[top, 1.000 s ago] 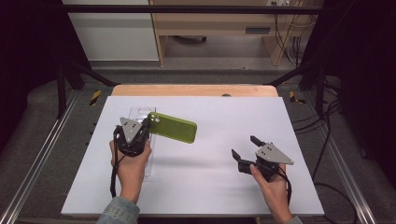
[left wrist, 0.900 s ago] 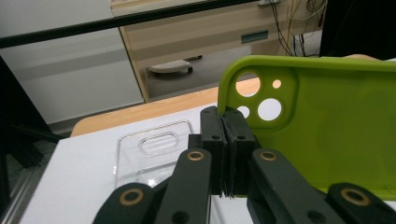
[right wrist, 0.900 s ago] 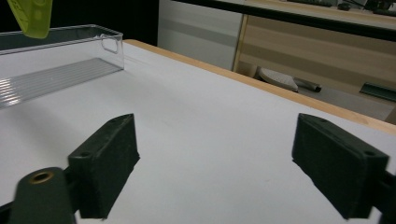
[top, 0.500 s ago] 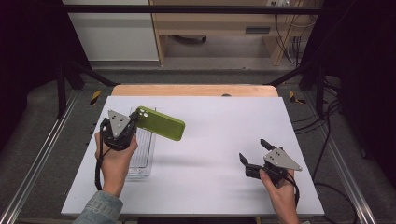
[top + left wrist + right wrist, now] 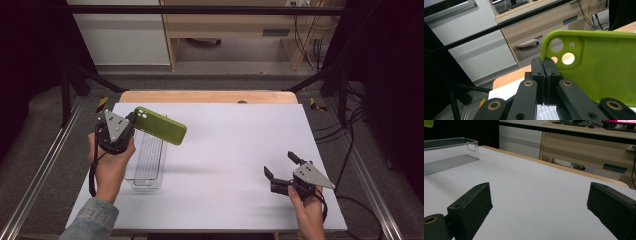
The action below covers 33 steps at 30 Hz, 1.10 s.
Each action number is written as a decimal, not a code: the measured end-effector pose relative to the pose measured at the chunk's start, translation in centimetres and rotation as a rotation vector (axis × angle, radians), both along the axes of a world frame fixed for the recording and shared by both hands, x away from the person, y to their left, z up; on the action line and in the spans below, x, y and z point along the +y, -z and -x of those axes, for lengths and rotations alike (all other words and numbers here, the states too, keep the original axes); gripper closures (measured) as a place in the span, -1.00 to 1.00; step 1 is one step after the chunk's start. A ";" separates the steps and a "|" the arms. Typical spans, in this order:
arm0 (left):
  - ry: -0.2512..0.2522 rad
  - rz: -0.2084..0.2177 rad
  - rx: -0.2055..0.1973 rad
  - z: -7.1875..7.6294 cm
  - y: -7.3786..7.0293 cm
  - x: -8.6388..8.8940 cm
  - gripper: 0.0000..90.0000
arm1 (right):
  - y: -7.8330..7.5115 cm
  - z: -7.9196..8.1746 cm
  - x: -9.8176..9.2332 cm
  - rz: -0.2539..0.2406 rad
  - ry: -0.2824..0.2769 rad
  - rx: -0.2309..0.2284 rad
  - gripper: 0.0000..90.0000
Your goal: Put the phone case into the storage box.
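Observation:
A lime-green phone case (image 5: 162, 126) hangs in the air over the far end of a clear plastic bin (image 5: 145, 167) at the table's left. My left gripper (image 5: 134, 120) is shut on the case's edge near the camera cut-outs. In the left gripper view the case (image 5: 599, 72) spreads to the right of the pinched jaws of the left gripper (image 5: 544, 63). My right gripper (image 5: 280, 164) sits low near the front right of the table, open, its jaws having just been opening with nothing between them. In the right gripper view the right gripper (image 5: 546, 202) faces bare tabletop, with the bin (image 5: 449, 152) farther off.
The white tabletop (image 5: 230, 145) has a wooden strip (image 5: 210, 96) along its far edge. Metal frame rails run down both sides. Beyond the table stand a wooden desk and cables on the floor at the right.
My left hand has carried the green case leftward and a little higher above the bin. My right hand has drifted right and toward the front edge, its jaws spreading wider.

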<state>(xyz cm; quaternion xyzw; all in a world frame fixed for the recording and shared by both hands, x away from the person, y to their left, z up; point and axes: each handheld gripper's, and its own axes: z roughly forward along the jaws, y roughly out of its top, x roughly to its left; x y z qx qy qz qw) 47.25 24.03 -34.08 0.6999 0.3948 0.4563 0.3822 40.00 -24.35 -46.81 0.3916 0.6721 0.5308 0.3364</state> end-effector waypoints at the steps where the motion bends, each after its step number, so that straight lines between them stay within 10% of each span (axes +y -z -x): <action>1: 0.001 -0.007 -0.005 0.0 -0.1 0.0 0.95 | 0.0 0.0 -0.1 -0.001 0.001 -0.001 -0.88; 33: -0.034 -0.204 -0.090 -1.2 -2.0 3.7 0.95 | 0.9 -0.2 0.3 0.024 -0.073 -0.039 -0.94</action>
